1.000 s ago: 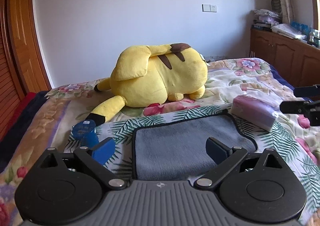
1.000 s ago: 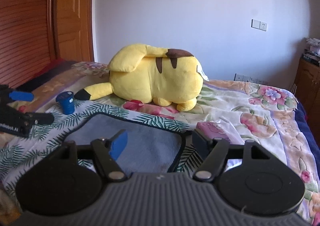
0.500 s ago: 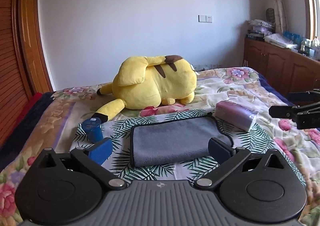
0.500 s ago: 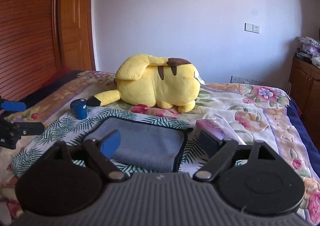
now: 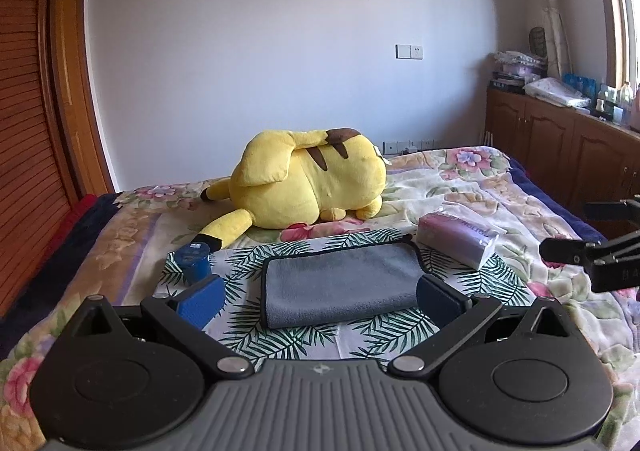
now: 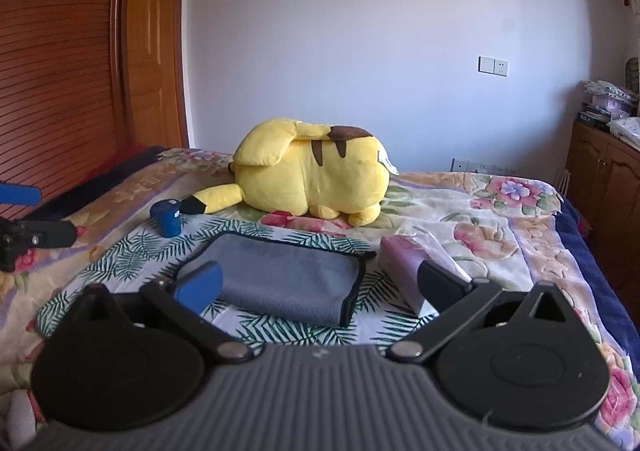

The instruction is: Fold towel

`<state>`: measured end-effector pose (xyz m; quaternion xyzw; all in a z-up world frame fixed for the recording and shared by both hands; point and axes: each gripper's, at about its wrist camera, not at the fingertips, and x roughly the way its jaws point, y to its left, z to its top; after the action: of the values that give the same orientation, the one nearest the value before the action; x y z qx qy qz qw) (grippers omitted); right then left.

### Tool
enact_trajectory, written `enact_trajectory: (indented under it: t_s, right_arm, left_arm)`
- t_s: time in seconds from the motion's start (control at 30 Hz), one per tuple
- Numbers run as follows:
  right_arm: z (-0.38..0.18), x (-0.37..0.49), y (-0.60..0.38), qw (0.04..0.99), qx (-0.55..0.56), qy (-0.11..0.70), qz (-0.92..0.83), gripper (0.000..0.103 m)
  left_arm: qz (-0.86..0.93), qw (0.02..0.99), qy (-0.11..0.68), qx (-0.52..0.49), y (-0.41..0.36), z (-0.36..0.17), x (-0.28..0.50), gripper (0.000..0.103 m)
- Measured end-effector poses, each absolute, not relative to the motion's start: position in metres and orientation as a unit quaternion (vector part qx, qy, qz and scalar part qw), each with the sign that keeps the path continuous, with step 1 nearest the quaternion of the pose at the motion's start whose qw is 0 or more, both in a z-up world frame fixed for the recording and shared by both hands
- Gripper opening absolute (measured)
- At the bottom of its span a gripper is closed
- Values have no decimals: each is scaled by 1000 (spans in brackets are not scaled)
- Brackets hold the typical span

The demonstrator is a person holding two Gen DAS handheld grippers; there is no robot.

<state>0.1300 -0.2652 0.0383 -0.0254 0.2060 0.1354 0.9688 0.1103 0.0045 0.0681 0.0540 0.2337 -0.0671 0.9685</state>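
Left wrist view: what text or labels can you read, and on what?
No text is legible enough to quote.
Tissue pack: purple print on its top, too blurred.
Blue can: lid label, too small.
Right tool: pale letters on its body, blurred and cut off.

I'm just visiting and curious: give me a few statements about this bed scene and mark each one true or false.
1. The grey towel lies folded on the bed. True.
2. The left tool is clamped on the towel. False: its jaws are wide apart and hold nothing.
3. The yellow plush toy lies beyond the towel, nearer the wall. True.
4. The small blue container stands on top of the towel. False: it stands on the bedspread, apart from the towel.
5. The right tool holds the purple tissue pack. False: it is open and holds nothing; the pack lies beside the towel.
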Motion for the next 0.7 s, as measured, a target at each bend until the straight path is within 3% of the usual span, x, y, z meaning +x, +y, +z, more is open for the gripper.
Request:
enact_trajectory:
  t_s: [0.7]
  right_arm:
    - [31,70,-255,971,4,196,139,103]
  left_arm:
    - [-58,971,229,28,8,47,51,103]
